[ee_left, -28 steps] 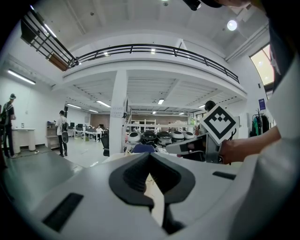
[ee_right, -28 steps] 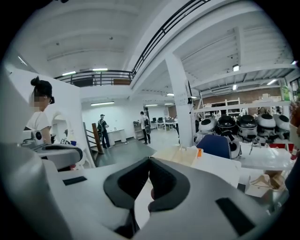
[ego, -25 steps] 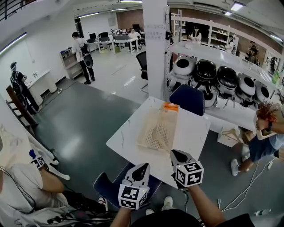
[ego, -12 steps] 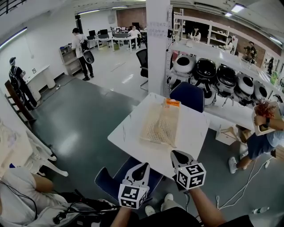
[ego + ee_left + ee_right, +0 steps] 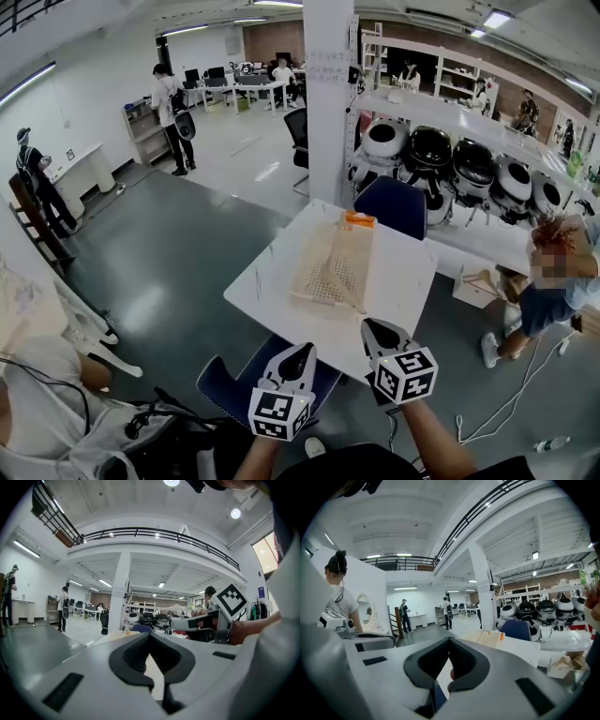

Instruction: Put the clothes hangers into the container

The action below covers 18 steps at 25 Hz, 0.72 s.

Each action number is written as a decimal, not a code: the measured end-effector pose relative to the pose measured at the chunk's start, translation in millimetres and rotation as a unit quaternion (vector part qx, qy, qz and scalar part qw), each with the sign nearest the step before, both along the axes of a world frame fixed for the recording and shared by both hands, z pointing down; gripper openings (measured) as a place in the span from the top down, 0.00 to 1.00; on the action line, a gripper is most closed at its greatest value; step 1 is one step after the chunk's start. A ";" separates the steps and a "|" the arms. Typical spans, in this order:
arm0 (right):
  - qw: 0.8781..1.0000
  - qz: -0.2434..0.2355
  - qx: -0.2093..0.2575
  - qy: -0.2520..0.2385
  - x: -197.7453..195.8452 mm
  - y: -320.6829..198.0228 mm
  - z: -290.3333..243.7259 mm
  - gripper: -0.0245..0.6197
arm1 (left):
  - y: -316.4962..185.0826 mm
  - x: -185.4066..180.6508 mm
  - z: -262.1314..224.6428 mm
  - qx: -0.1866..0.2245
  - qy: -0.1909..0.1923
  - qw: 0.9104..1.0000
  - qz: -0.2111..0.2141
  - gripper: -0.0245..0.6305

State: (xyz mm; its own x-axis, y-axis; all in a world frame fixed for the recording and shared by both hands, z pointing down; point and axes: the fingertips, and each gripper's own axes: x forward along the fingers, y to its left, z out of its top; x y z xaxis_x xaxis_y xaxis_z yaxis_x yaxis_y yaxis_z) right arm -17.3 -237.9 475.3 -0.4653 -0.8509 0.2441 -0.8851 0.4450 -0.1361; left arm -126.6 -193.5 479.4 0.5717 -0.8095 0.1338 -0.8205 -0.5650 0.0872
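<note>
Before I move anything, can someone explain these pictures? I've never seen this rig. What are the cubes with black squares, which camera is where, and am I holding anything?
There is no robot arm here. A person holds a two-jaw gripper in each hand, and the marker cubes are parts of those grippers.

The wide picture comes from a camera on the person's head, looking steeply down. It shows the left gripper low at the left and the right gripper beside it. The other two pictures come from a camera riding on each gripper, looking along its jaws.

Both pairs of jaws are together with nothing between them, so nothing is held.

Ahead stands a white table bearing a pale latticed container with something orange at its far end. What lies inside it is too small to tell.
</note>
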 end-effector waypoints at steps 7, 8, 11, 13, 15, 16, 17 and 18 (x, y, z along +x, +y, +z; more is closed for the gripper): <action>1.000 -0.005 0.009 -0.007 22.1 5.5 -12.4 0.93 | 5.4 20.5 -9.8 0.005 -0.005 1.000 -0.002 0.96; 1.000 -0.007 0.010 -0.008 26.1 6.6 -14.6 0.93 | 6.3 24.1 -10.7 0.005 -0.005 1.000 -0.004 0.96; 1.000 -0.012 0.013 -0.008 38.7 11.1 -17.9 0.93 | 10.5 36.9 -11.9 0.005 -0.003 1.000 -0.006 0.96; 1.000 -0.014 0.014 -0.010 46.4 15.2 -20.5 0.93 | 15.3 46.1 -13.9 0.006 -0.004 1.000 -0.006 0.96; 1.000 -0.016 0.015 -0.012 53.5 20.0 -23.5 0.93 | 21.1 55.5 -15.9 0.006 -0.006 1.000 -0.005 0.96; 1.000 -0.018 0.015 -0.013 56.4 22.4 -24.6 0.93 | 24.0 59.6 -16.5 0.006 -0.007 1.000 -0.005 0.96; 1.000 -0.020 0.015 -0.014 58.8 25.0 -25.3 0.93 | 26.9 62.9 -17.0 0.006 -0.008 1.000 -0.006 0.96; 1.000 -0.022 0.016 -0.015 60.8 27.8 -25.9 0.93 | 29.9 65.5 -17.6 0.007 -0.008 1.000 -0.007 0.96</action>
State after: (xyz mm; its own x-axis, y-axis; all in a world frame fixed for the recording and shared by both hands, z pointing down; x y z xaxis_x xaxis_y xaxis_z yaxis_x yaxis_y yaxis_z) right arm 43.5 -210.2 449.4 -0.5088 -0.8366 0.2032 -0.8606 0.4875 -0.1474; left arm -61.1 -163.6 461.7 0.5580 -0.8193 0.1322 -0.8296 -0.5544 0.0657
